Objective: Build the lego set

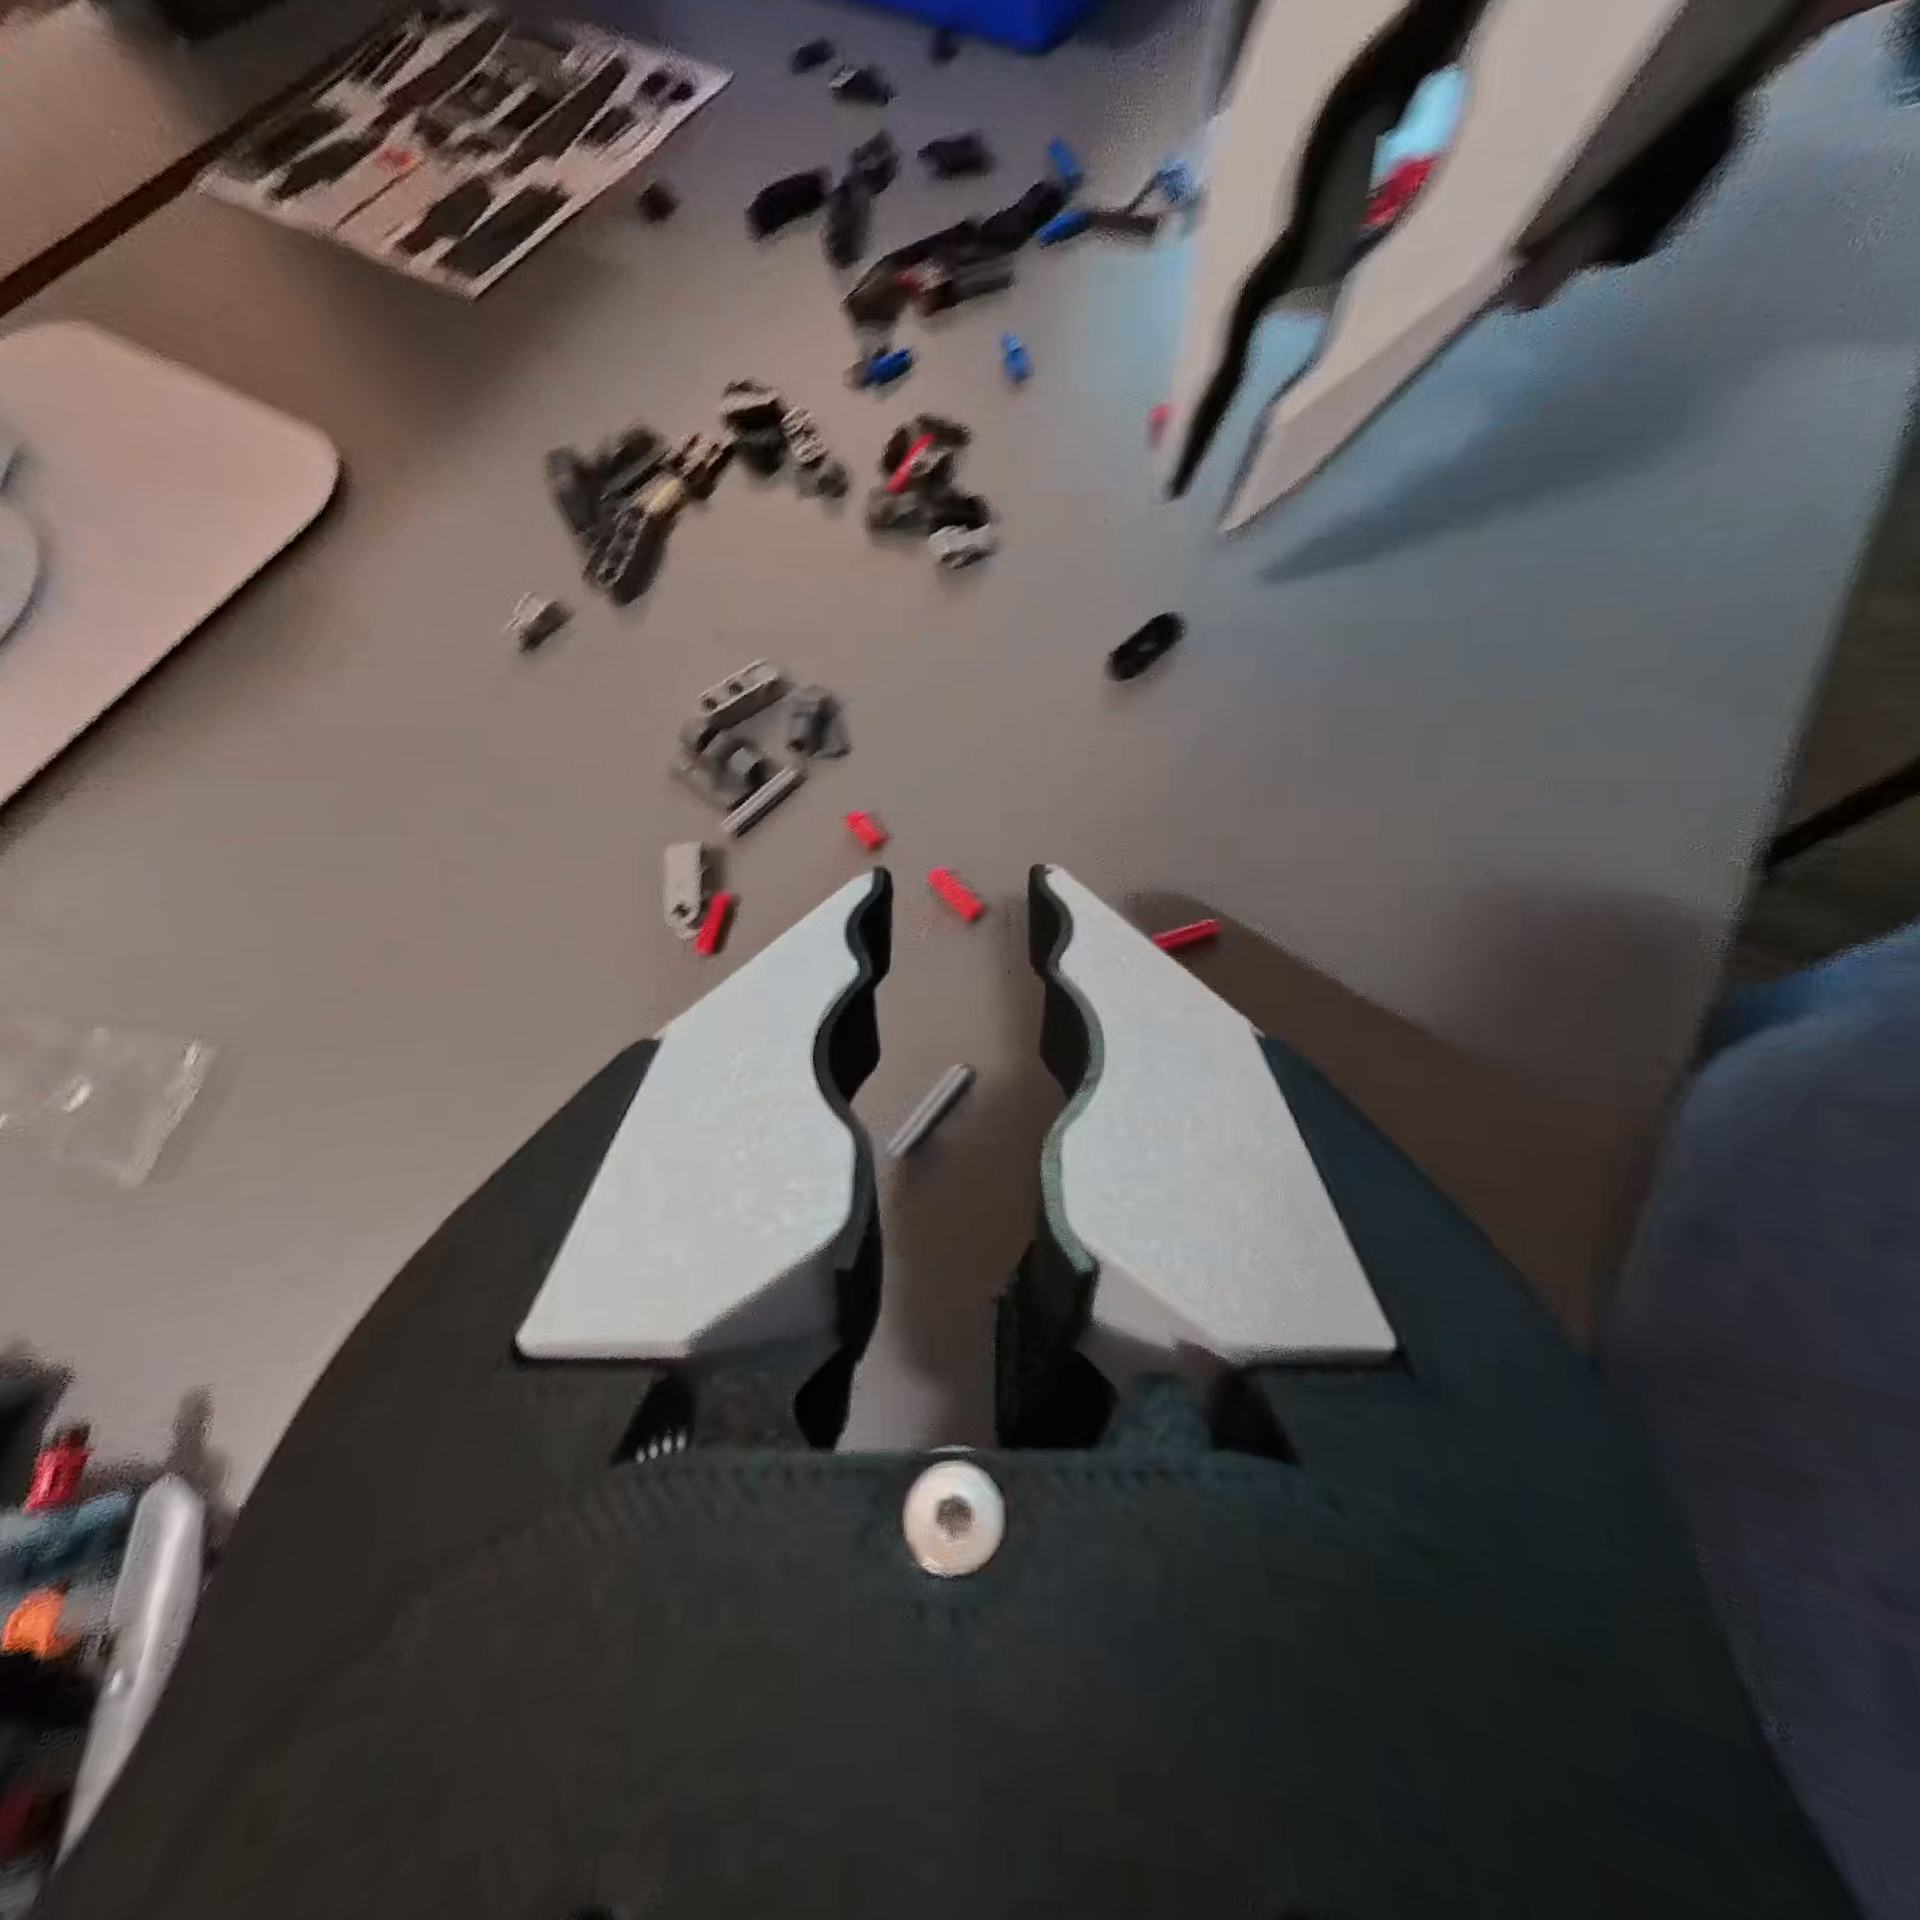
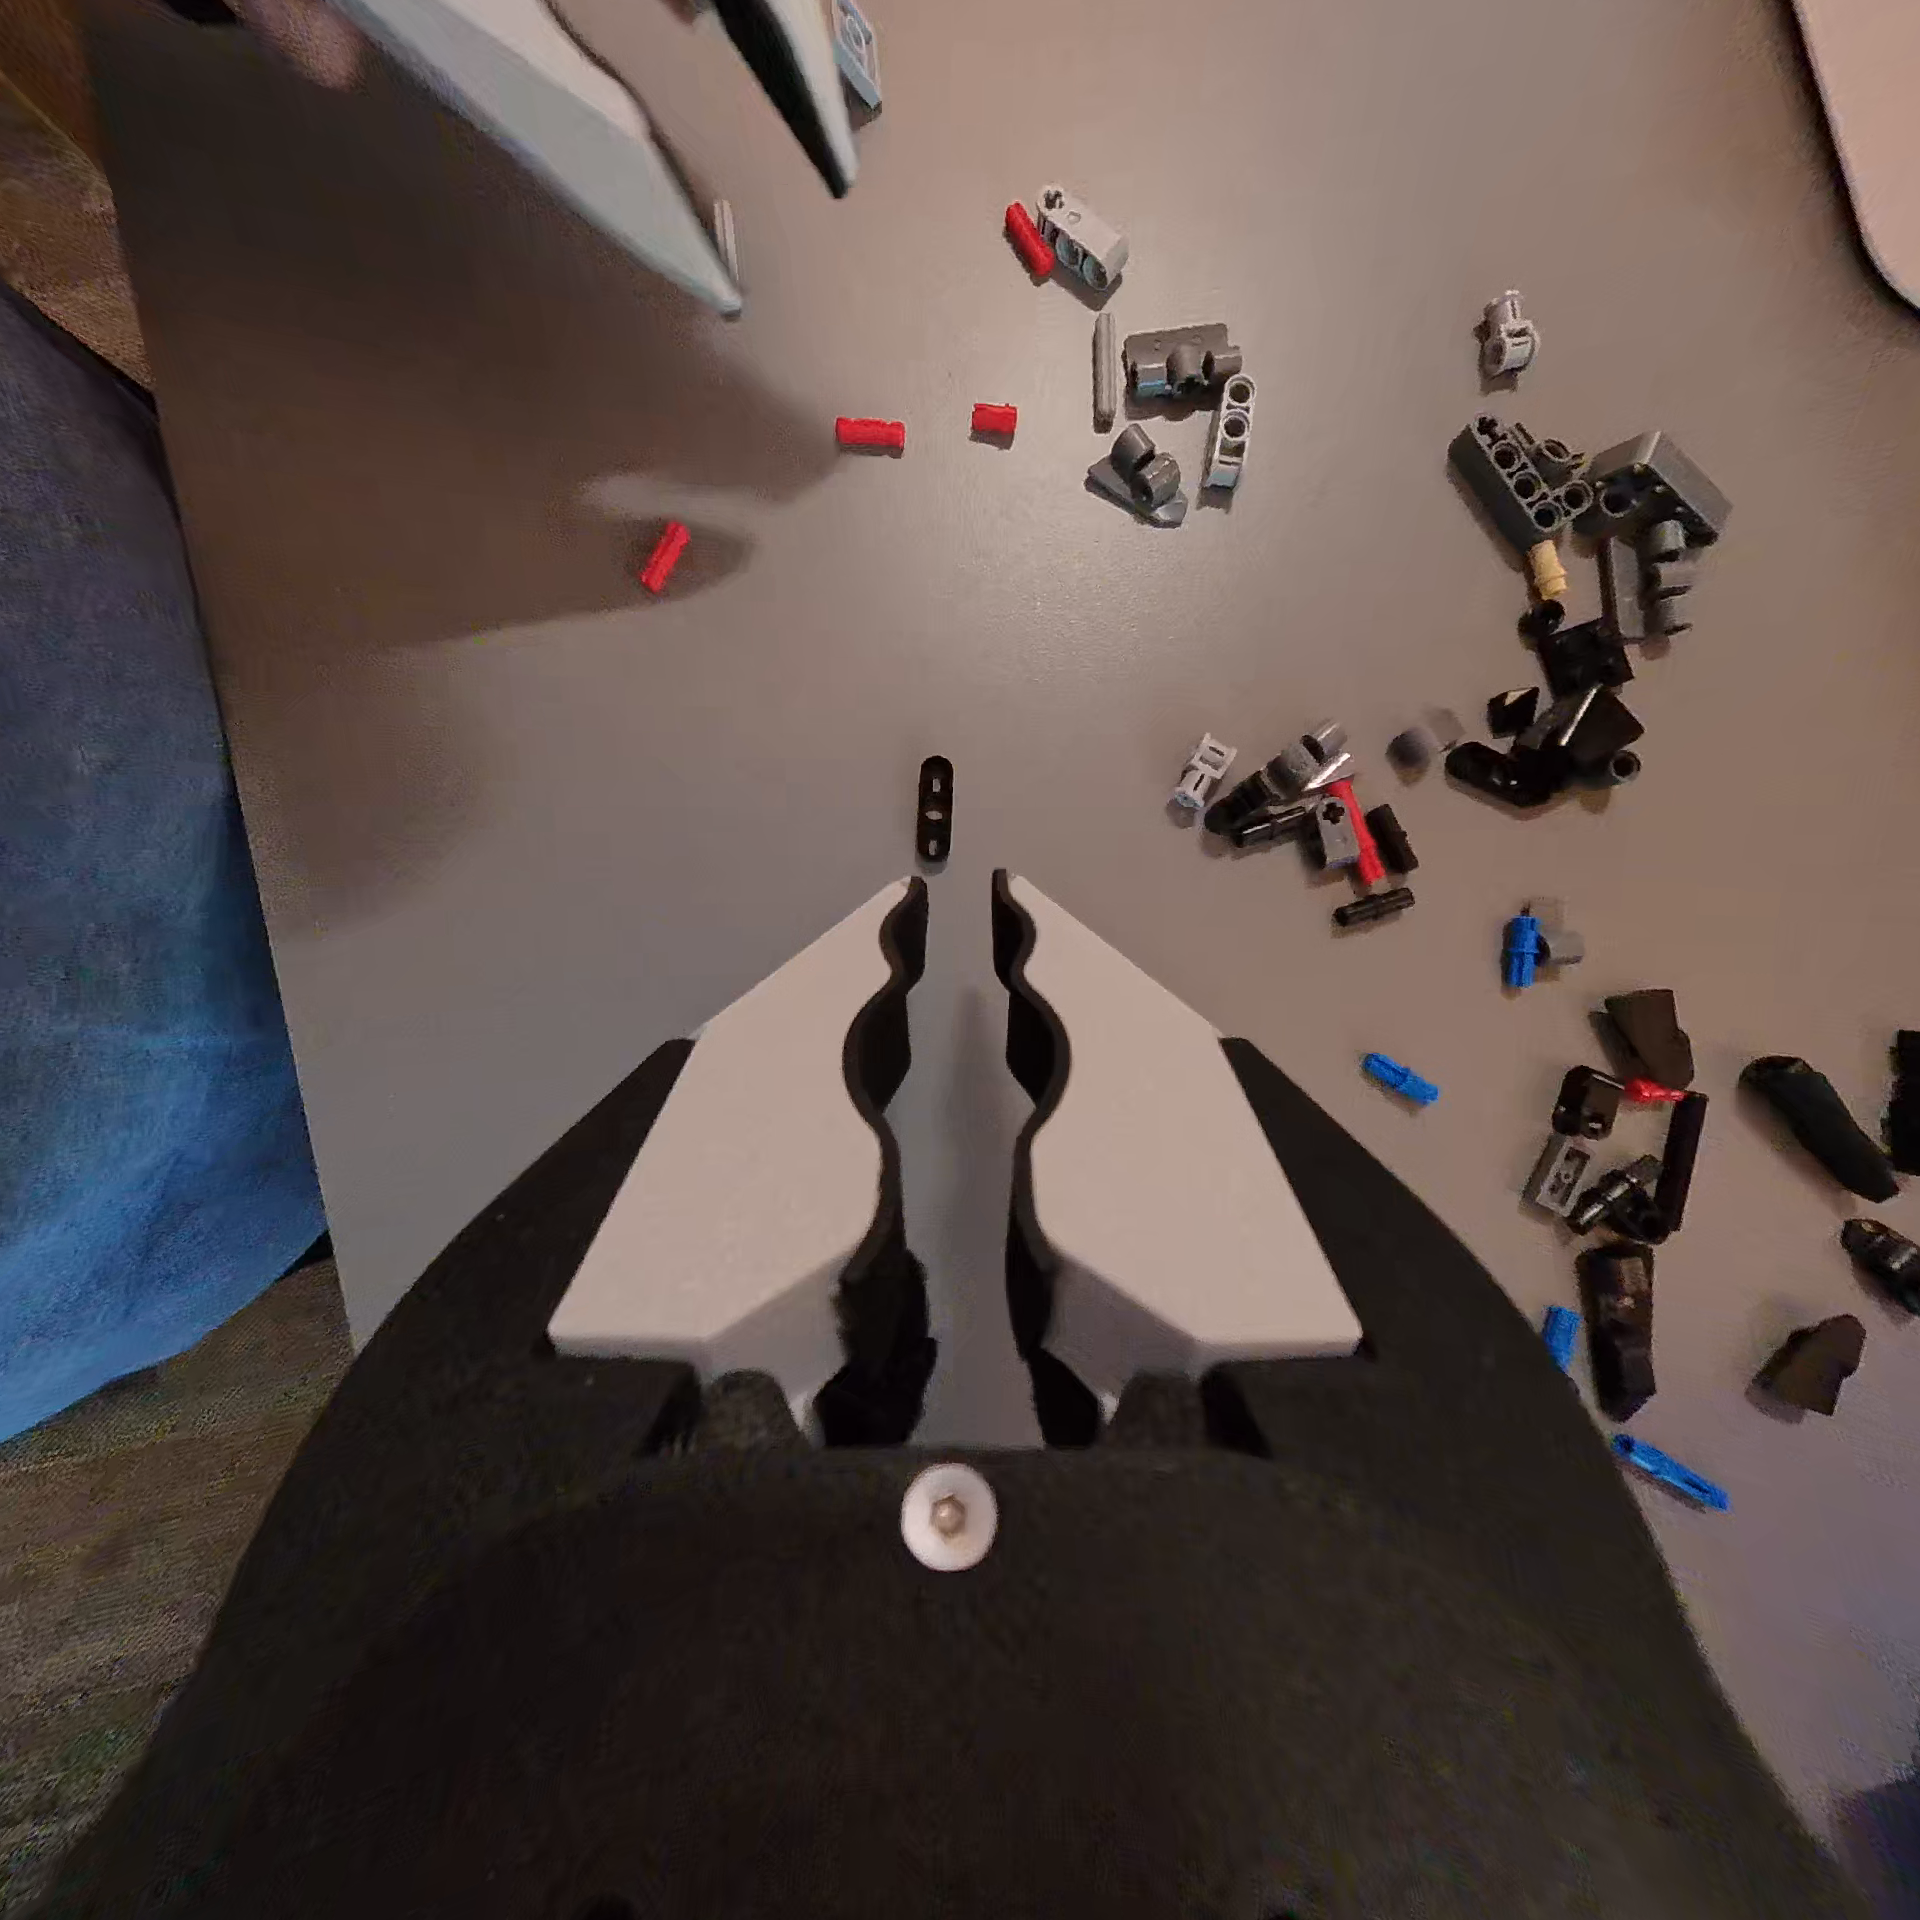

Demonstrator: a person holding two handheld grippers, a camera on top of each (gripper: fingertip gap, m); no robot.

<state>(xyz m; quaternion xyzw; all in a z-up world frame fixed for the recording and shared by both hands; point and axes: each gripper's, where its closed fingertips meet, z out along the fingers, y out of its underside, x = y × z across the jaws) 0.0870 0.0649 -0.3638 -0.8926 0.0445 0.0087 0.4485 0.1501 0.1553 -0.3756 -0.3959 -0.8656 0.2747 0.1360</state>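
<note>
Hovering low over the grey tabletop [image 2: 727, 727], the right gripper [image 2: 958, 883] lines up on a small black flat link piece with holes [image 2: 935, 808], lying just beyond its fingertips and a touch to the left finger's side. The link's long axis runs almost straight along the fingers, so they would close across its narrow width. Fingers are parted, nothing between them, and the gap looks wide enough to take it.

Across the way, the left gripper [image 1: 958, 883] also hangs open and empty, with a short red pin [image 1: 954, 894] lying right between its fingertips and a thin grey axle rod [image 1: 930, 1110] on the tabletop under the fingers. The black link shows in that view too, well off to the right, so the right gripper is clearly nearer.

Nothing crowds the link: the nearest clutter, a heap of black and grey pieces with a red axle [image 2: 1309, 821], sits well apart toward the tabletop's far side. More red pins [image 2: 869, 432] lie ahead, near the tabletop's near edge. The build looks barely begun.
</note>
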